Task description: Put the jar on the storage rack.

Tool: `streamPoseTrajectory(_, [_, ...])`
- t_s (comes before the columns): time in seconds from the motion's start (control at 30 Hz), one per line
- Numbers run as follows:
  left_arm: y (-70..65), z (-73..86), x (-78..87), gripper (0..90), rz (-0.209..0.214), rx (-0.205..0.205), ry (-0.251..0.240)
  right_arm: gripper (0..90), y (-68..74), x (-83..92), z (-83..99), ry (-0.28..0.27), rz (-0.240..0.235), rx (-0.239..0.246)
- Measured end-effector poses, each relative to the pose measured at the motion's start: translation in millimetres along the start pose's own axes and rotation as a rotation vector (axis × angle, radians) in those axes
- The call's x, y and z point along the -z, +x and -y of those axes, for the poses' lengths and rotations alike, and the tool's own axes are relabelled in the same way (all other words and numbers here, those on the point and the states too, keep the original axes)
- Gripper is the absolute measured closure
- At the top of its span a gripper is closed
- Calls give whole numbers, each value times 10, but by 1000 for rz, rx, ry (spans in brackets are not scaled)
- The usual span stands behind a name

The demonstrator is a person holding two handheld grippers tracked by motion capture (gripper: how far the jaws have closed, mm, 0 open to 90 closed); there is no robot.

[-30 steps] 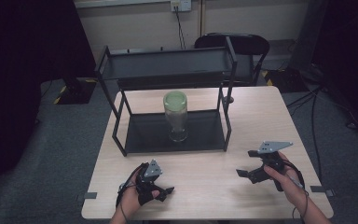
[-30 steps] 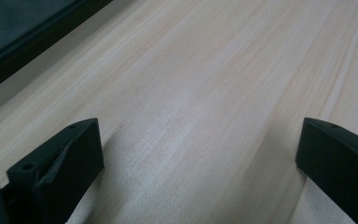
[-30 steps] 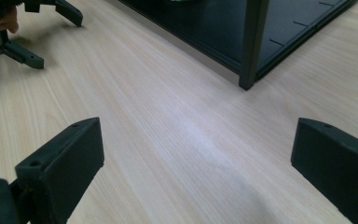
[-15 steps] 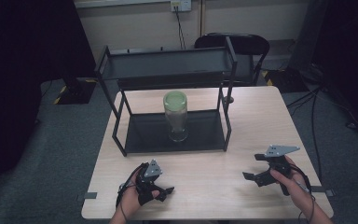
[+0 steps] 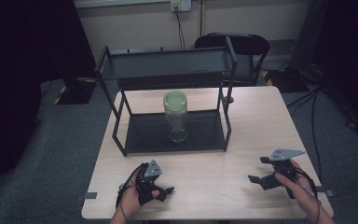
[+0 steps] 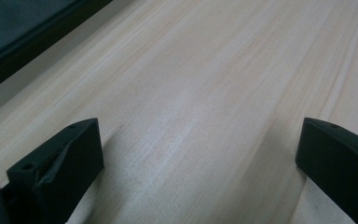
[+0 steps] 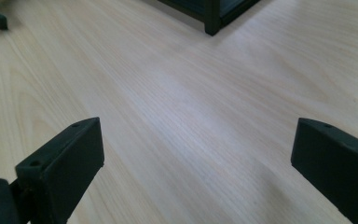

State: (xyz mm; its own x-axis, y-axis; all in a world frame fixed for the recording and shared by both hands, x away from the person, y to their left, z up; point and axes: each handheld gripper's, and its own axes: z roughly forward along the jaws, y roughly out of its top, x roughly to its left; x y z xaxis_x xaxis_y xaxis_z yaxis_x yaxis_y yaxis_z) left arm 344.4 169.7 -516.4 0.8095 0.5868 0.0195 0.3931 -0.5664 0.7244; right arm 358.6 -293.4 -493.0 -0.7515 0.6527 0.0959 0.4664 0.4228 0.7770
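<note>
Standing inside the rack (image 5: 121, 140), the jar (image 5: 175, 116) is well beyond both wide-open, empty claws.

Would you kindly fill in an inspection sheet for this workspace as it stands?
Surface: light wooden table, bare at the front.
Job's things: glass jar with green lid, upright on the lower tier of the black rack.
Clutter: nothing seen.
Grippers: left gripper and right gripper low over the front edge, jaws apart, holding nothing.
Cables: one trails from each gripper; more on the floor.
Surroundings: black chair behind, grey carpet.
</note>
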Motion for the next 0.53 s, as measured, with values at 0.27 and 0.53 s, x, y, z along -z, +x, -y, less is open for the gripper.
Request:
streamPoseTrajectory(0.27, [0,0,0,0,0,0,0,17,-55,94,147,44,35,20])
streamPoseTrajectory(0.53, [0,0,0,0,0,0,0,12,-26,156,162,47,59,18])
